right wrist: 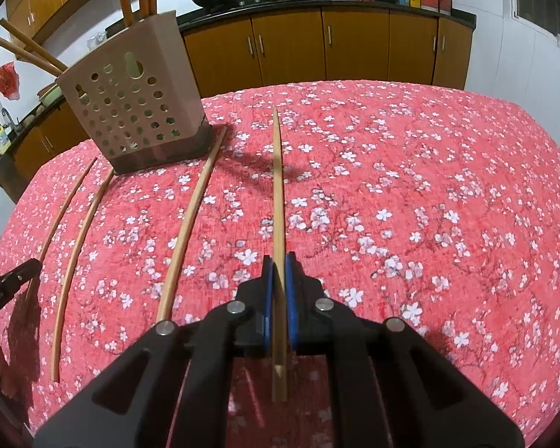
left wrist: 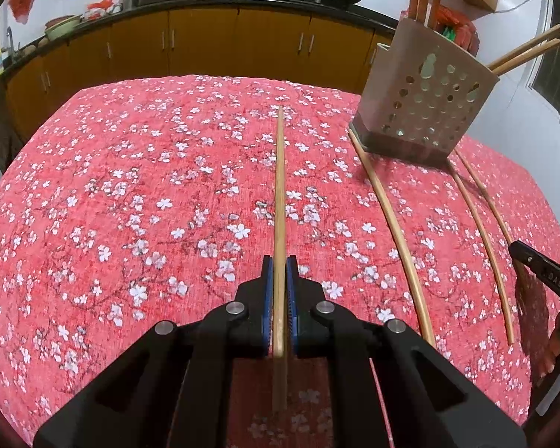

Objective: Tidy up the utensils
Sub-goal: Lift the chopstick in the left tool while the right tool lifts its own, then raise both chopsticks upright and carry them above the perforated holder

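Running straight up the middle of each wrist view is a wooden chopstick, its long axis lined up with the gripper that carries it. The left gripper (left wrist: 279,265) has its jaws pinched tight on the left-held chopstick (left wrist: 279,186), whose tip points at the upper centre of the frame; its near end is lost under the black gripper body. The right gripper (right wrist: 279,261) is likewise clamped on the right-held chopstick (right wrist: 277,186), tip toward the top of the frame, its near end showing below the blue pads (right wrist: 290,291).

Three loose chopsticks (left wrist: 390,216) lie on the floral-clothed surface (left wrist: 130,186) in the right half of the left view, running roughly parallel from near the holder down toward the lower right (the fisheye bends them, so true straightness is hard to judge). The perforated utensil holder (left wrist: 425,104) stands at upper right there and at upper left (right wrist: 130,108) in the right view; orange handles rising from it are cut off by the top edge, and two wooden sticks lean out sideways. What sits inside is hardly readable through the holes.

Each view catches only a dark sliver of the other gripper at its edge.
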